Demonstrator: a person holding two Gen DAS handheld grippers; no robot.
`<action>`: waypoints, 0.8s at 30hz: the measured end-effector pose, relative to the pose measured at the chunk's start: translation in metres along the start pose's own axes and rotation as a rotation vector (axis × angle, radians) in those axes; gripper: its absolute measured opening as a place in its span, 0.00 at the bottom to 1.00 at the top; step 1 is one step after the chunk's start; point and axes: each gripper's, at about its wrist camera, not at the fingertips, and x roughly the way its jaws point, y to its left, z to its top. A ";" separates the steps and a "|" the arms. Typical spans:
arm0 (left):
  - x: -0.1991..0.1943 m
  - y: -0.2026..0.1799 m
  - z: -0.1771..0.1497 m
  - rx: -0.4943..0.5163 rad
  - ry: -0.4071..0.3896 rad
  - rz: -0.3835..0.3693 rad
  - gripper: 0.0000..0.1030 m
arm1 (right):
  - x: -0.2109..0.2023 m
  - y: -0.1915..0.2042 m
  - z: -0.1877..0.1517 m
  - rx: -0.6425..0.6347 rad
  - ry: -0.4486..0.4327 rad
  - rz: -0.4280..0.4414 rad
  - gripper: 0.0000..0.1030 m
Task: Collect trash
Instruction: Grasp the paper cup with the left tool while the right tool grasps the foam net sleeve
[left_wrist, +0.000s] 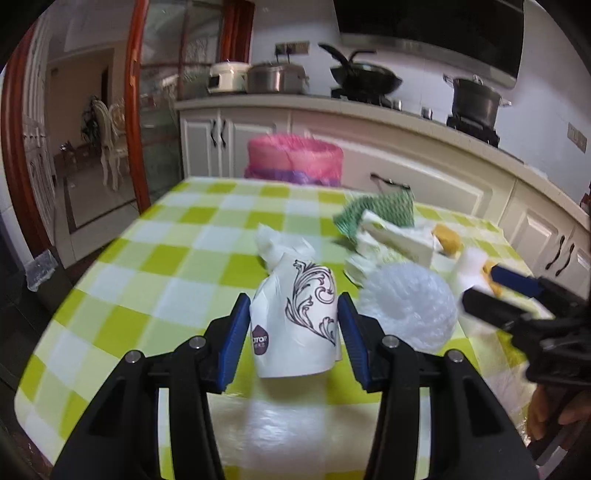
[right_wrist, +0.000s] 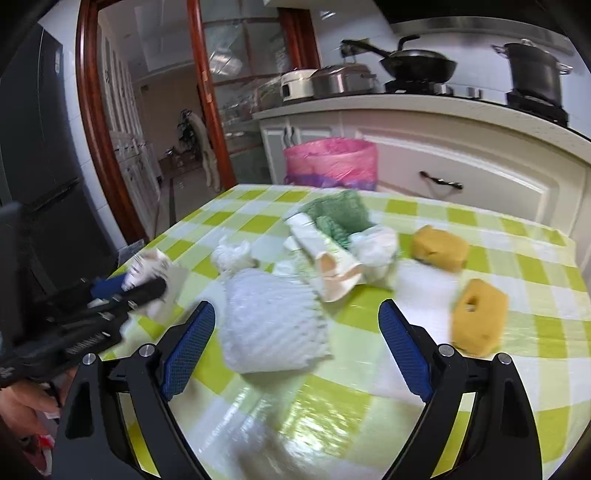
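left claw (left_wrist: 293, 325): your pads sit either side of the paper cup (left_wrist: 295, 317), about touching it on both flanks; can't tell if they're really pressing yet, so I'd call it not gripped

right claw (right_wrist: 297, 332): jaws spread wide, nothing in them; the white foam net (right_wrist: 269, 325) lies partly between the fingers, closer to the left one

where the trash is: all on the checked desk (left_wrist: 147, 258). Cup dead centre in the left view, foam net at its 3 o'clock, crumpled tissue (left_wrist: 277, 245) at 12, green mesh (left_wrist: 376, 212) and flattened carton (left_wrist: 399, 236) around 1–2. Two yellow sponges (right_wrist: 478, 317) at 3 o'clock in the right view

bin: pink-bagged bin (left_wrist: 295, 158) past the far desk edge, 12 o'clock

tip: squeeze gently, that cup looks like it'd crush. Get it firm before you lift, then carry it straight ahead to the bin

writing: purple badge on the cup, reads something like "OTOP", first letter cut off; plus a scroll pattern
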 end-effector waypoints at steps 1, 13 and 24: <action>-0.005 0.005 0.001 -0.008 -0.017 0.003 0.46 | 0.007 0.005 0.001 -0.008 0.013 -0.002 0.83; -0.027 0.032 0.009 -0.059 -0.080 0.000 0.46 | 0.059 0.025 -0.003 -0.019 0.170 0.001 0.49; -0.028 0.007 0.022 -0.029 -0.114 -0.043 0.46 | 0.004 0.012 0.027 0.012 -0.016 0.027 0.45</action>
